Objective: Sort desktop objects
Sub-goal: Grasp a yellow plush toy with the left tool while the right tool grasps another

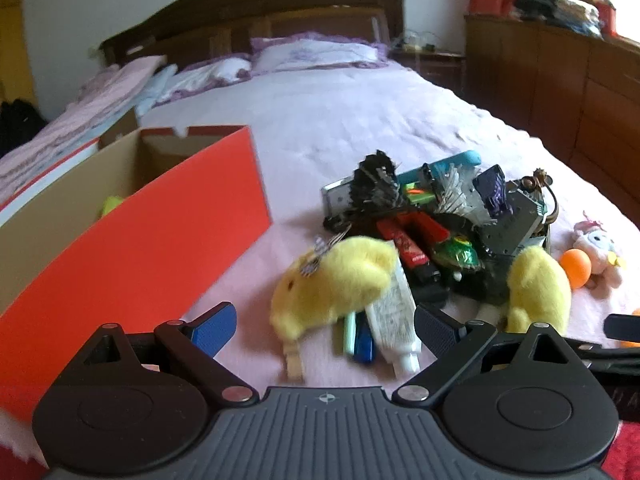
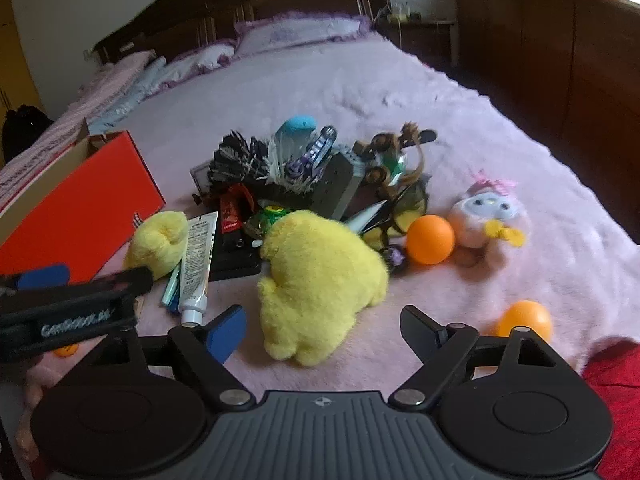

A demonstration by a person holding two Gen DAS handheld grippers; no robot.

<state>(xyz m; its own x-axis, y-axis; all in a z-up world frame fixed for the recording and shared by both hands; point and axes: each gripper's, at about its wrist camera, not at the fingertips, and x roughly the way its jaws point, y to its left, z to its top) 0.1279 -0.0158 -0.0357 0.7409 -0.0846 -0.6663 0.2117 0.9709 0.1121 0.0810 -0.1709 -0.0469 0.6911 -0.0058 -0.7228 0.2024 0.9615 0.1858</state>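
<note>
My left gripper (image 1: 324, 330) stands spread above a yellow plush toy (image 1: 332, 284) lying against a white tube (image 1: 394, 320), just beside the red cardboard box (image 1: 132, 240). My right gripper (image 2: 324, 328) is also spread, its fingers flanking a second yellow plush (image 2: 320, 284) without touching it; an orange ball (image 2: 430, 239) lies near.

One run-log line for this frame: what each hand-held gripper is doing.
left hand-held gripper: open, empty, at yellow plush | right hand-held gripper: open, empty, at second yellow plush | red box: open
</note>
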